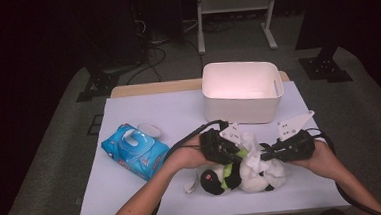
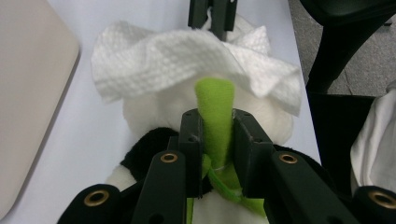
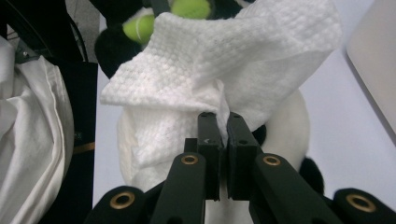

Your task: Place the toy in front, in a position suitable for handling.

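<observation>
A black-and-white plush panda (image 1: 243, 177) with a green scarf lies near the table's front edge. My left gripper (image 1: 230, 152) comes in from the left and is shut on the scarf's green tail (image 2: 215, 116); the jaws pinch the felt strip. My right gripper (image 1: 271, 151) comes in from the right and is shut on a white wet wipe (image 1: 254, 156). The wipe (image 3: 224, 65) drapes over the panda's white body, with its edge clamped between the jaws. In the left gripper view the wipe (image 2: 187, 60) hangs just beyond the scarf tail, and the right gripper's jaws show at the top edge.
A blue pack of wet wipes (image 1: 133, 151) with its lid open lies at the left of the white table sheet (image 1: 178, 110). A white plastic bin (image 1: 241, 91) stands at the back. A small white scrap (image 1: 190, 187) lies left of the panda's head.
</observation>
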`<act>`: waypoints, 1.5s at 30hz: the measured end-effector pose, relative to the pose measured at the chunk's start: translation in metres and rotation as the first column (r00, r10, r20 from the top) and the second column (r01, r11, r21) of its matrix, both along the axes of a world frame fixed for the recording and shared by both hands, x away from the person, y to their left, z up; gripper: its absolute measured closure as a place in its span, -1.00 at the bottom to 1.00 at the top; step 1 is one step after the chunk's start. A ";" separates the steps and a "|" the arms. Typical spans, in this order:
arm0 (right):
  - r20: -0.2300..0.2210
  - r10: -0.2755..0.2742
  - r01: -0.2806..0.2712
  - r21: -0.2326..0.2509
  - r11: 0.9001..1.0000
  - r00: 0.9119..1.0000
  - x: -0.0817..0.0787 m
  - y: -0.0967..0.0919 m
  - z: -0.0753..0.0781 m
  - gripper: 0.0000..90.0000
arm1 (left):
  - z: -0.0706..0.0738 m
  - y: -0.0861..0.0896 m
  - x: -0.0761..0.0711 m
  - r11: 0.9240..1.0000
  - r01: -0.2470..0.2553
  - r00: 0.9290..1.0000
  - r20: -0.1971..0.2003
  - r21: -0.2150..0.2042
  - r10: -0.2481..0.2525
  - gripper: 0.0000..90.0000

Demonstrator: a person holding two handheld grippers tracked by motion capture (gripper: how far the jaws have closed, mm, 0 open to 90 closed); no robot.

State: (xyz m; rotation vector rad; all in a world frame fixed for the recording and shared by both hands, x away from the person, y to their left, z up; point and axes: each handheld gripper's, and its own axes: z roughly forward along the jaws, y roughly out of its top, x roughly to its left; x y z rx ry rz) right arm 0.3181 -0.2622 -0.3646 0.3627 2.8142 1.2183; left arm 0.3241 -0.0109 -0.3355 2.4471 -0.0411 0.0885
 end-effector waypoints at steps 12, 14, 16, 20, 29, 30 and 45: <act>0.004 -0.005 0.005 -0.035 0.999 1.000 0.007 0.003 0.005 0.90 | -0.007 -0.008 -0.008 0.999 0.039 0.999 0.000 0.034 -0.039 0.64; 0.016 0.014 -0.014 -0.040 0.999 1.000 0.009 0.012 0.009 0.90 | -0.007 -0.008 -0.009 0.998 0.038 0.999 0.009 0.041 -0.038 0.64; 0.023 0.037 -0.036 -0.035 0.999 0.999 0.011 0.022 0.014 0.90 | -0.007 -0.008 -0.010 0.998 0.056 0.998 -0.010 0.036 -0.056 0.64; 0.041 0.070 -0.066 -0.089 0.994 0.997 0.013 0.042 0.018 0.90 | -0.008 -0.005 -0.011 0.998 0.043 0.999 0.002 0.039 -0.043 0.64; 0.023 -0.010 0.012 -0.083 0.996 1.000 0.016 0.012 0.007 0.90 | -0.008 -0.003 -0.010 0.998 0.043 0.999 -0.001 0.035 -0.043 0.64; 0.011 -0.030 0.031 -0.076 0.997 0.999 0.016 0.004 0.003 0.90 | -0.008 -0.003 -0.010 0.999 0.043 0.999 -0.003 0.032 -0.043 0.64; -0.024 -0.064 0.063 -0.034 0.997 0.998 0.016 -0.012 -0.006 0.89 | -0.008 -0.006 -0.011 0.998 0.050 0.999 -0.012 0.041 -0.050 0.63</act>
